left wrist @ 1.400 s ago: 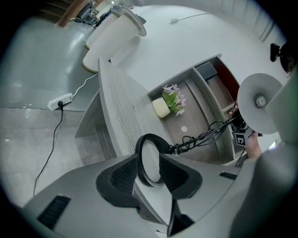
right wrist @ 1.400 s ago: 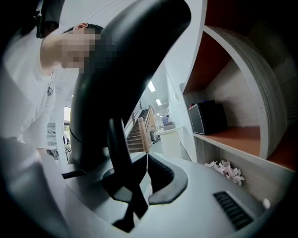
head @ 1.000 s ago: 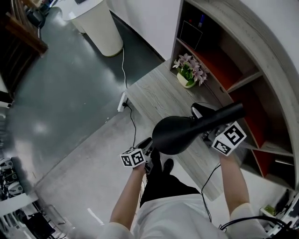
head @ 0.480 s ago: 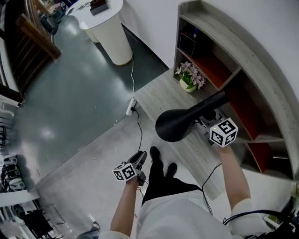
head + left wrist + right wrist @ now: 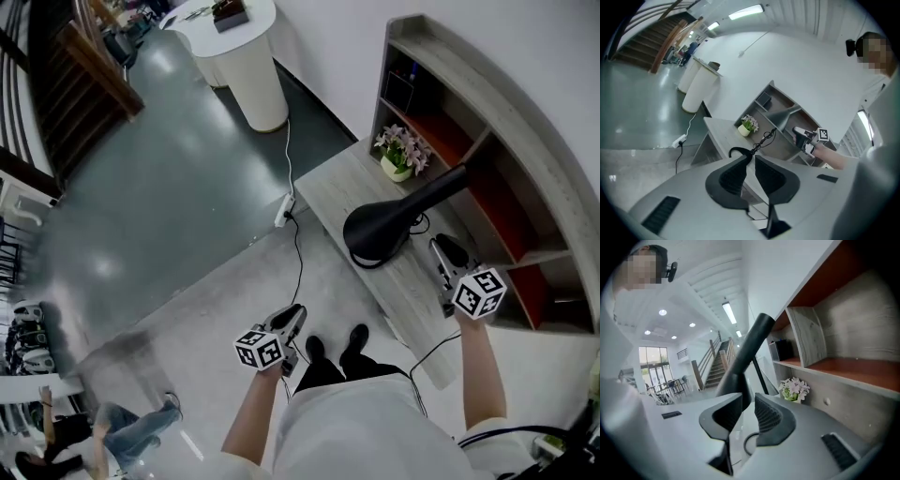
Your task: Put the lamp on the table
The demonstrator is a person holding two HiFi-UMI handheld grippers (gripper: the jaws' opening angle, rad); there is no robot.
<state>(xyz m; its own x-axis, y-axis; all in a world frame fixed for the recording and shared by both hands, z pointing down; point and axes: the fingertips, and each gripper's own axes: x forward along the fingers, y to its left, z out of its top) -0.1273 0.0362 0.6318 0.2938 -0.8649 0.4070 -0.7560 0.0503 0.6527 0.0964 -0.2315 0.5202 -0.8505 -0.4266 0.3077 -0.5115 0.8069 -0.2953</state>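
Note:
The black lamp (image 5: pixel 379 230) stands on the grey wooden table (image 5: pixel 344 187), its wide shade low over the top and its arm slanting up toward the shelves. My right gripper (image 5: pixel 442 249) hovers just right of it, open, with nothing between the jaws. In the right gripper view the lamp (image 5: pixel 746 350) rises just beyond the right gripper (image 5: pixel 747 405). My left gripper (image 5: pixel 292 315) hangs over the floor in front of the table, away from the lamp. Its jaws are closing on nothing, and the left gripper (image 5: pixel 751 161) shows only a narrow gap.
A pot of pink flowers (image 5: pixel 398 155) sits at the table's far end. A shelf unit (image 5: pixel 473 122) with red-brown backs stands behind the table. A power strip (image 5: pixel 284 212) and cable lie on the floor. A white round pedestal (image 5: pixel 251 67) stands farther off. My shoes (image 5: pixel 335 344) are near the table's front.
My right gripper has let go of the lamp and drawn back toward me; the lamp now stands alone on the table. The left gripper has moved away, low over the floor.

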